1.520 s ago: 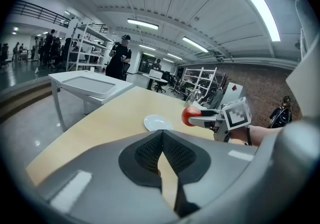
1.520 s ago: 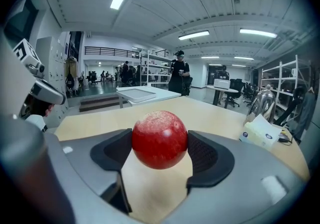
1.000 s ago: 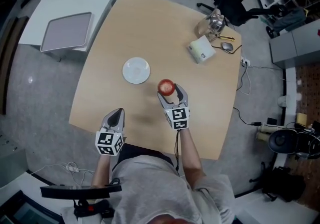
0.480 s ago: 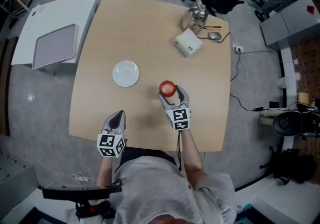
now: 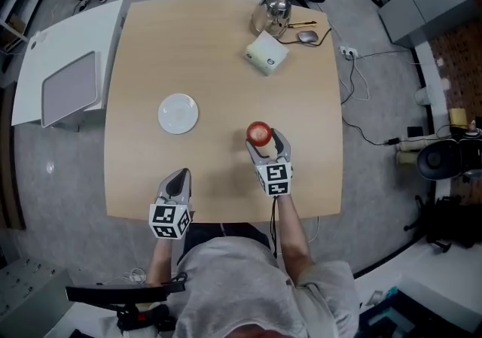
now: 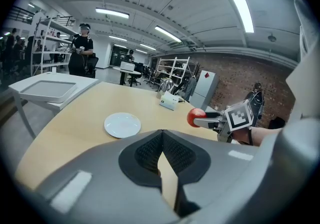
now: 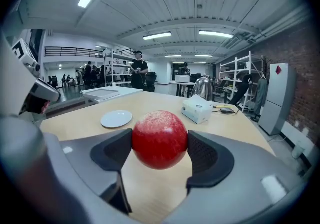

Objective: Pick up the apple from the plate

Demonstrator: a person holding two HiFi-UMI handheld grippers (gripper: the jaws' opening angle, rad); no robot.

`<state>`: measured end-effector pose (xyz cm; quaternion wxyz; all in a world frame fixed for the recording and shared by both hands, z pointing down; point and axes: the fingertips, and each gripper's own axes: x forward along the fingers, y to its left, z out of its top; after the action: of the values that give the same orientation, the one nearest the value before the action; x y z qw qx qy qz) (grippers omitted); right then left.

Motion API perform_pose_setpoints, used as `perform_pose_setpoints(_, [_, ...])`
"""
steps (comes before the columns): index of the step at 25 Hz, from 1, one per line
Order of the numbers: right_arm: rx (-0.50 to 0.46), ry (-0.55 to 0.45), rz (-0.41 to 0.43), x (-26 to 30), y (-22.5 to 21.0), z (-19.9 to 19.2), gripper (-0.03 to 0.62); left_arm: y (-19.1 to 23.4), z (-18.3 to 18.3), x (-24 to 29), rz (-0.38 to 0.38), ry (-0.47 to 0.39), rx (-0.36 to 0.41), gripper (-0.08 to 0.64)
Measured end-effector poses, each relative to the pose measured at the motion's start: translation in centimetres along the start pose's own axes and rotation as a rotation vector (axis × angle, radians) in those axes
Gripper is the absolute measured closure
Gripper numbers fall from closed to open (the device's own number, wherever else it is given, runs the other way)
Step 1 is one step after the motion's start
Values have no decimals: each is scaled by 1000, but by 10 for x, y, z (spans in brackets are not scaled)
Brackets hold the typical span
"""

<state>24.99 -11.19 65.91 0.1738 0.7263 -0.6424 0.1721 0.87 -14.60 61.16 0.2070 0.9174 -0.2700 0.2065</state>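
Tongs first, nearest the body: the left tongs (image 5: 178,177) hang over the near edge of the surface (image 5: 226,43), their jaws pressed together with nothing between them, taking no part in the work.

Just beyond and to the right, the right tongs (image 5: 263,141) are closed on the apple (image 7: 159,138), one pad against each side of the red fruit. In the right gripper view the apple sits squarely between the jaws, with bare wood showing beneath it, so it looks lifted off the surface rather than resting on it.

Further out and to the left lies the plate (image 5: 178,114), white and bare, well apart from the apple. Judged from this, the pick-up is done: the fruit is off the plate and in a firm-looking grip, and nothing of the task seems left but to keep hold.

At the far edge stand a white box (image 5: 265,53), a kettle (image 5: 272,11) and a mouse (image 5: 306,37), all well clear of the held apple. A white side table (image 5: 68,80) stands off to the left. Nothing crowds the right tongs.
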Motion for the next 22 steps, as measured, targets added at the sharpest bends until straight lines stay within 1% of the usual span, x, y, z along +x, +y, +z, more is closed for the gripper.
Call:
perform_pose_setpoints(9, [44,27,-82,-16,-29,-27,236,-16,-7,9,-42,35,19,540])
perform_pose_setpoints(22, [104,76,-179,-35,-63,-69,236,-34,-4,21,-86,73,63,540])
